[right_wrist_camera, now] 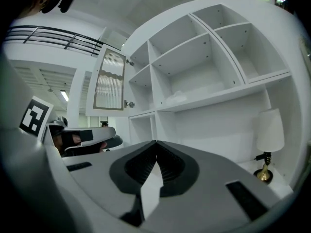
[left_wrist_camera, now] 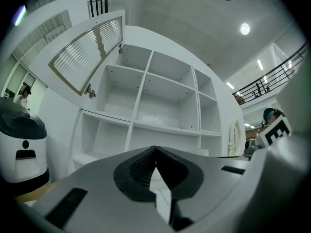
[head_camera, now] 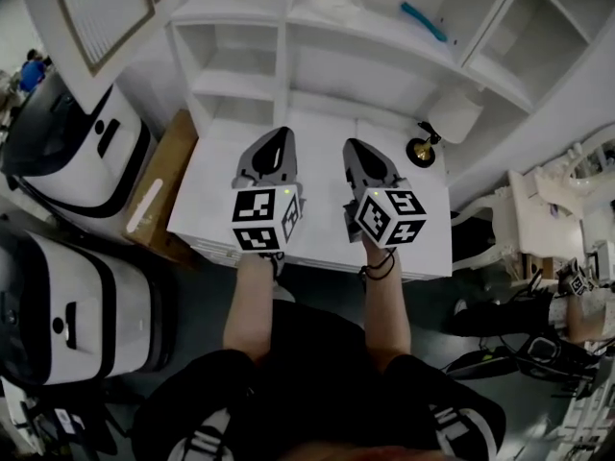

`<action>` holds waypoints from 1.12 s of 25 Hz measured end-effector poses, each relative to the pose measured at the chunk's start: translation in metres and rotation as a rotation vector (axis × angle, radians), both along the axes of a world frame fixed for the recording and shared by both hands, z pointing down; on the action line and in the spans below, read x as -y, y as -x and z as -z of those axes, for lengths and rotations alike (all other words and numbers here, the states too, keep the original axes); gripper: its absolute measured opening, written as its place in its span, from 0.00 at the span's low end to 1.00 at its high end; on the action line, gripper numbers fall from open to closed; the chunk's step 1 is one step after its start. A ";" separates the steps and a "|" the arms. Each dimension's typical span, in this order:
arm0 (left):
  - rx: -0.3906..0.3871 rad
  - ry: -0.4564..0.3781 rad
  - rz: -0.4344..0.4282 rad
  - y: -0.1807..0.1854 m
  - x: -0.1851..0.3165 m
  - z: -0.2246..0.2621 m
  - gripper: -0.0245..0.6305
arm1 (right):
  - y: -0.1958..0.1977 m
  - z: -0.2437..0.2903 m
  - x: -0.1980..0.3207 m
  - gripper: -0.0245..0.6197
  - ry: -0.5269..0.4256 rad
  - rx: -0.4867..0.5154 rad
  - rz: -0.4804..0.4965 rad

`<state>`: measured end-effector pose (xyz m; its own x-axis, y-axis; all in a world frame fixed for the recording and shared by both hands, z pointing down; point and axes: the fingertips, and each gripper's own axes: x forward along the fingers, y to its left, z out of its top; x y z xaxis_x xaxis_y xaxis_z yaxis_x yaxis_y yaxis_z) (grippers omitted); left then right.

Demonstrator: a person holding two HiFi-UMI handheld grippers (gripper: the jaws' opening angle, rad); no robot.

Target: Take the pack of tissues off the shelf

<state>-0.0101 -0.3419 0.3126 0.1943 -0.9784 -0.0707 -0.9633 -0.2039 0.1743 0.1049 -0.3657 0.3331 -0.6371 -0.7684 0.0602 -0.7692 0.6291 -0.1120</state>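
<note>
The white shelf unit point(head_camera: 285, 65) fills the space ahead, its glazed door point(head_camera: 96, 12) swung open at the unit's upper left. The unit's broad lower ledge point(head_camera: 317, 229) is bare except for a lamp point(head_camera: 452, 115) at its right end.

Over that ledge, in front of the unit's middle bays, hang the left gripper point(head_camera: 279, 134) and the right gripper point(head_camera: 353, 146), side by side and pointing at the shelves. Each has its jaws pressed together with nothing between them.

A pale, soft-looking pack of tissues point(head_camera: 336, 5), as I take it to be, lies on a higher shelf of the unit, in the middle bay, well apart from both grippers.

Judging by this, nothing is done yet. Reaching up, opening a claw, pinching the pack and lifting it out all remain.
</note>
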 end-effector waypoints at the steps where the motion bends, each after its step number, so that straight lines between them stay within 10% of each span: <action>1: 0.000 -0.001 -0.005 0.002 0.007 0.001 0.06 | 0.002 0.002 0.006 0.07 -0.005 -0.002 -0.005; 25: 0.034 -0.060 -0.130 0.069 0.117 0.029 0.06 | 0.067 0.055 0.109 0.07 -0.153 0.032 -0.145; 28: 0.027 -0.057 -0.156 0.071 0.122 0.027 0.06 | 0.065 0.073 0.114 0.20 -0.190 0.038 -0.163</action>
<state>-0.0806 -0.4635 0.2855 0.3460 -0.9308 -0.1180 -0.9234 -0.3601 0.1328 0.0401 -0.4800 0.2603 -0.5027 -0.8565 -0.1170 -0.8599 0.5093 -0.0342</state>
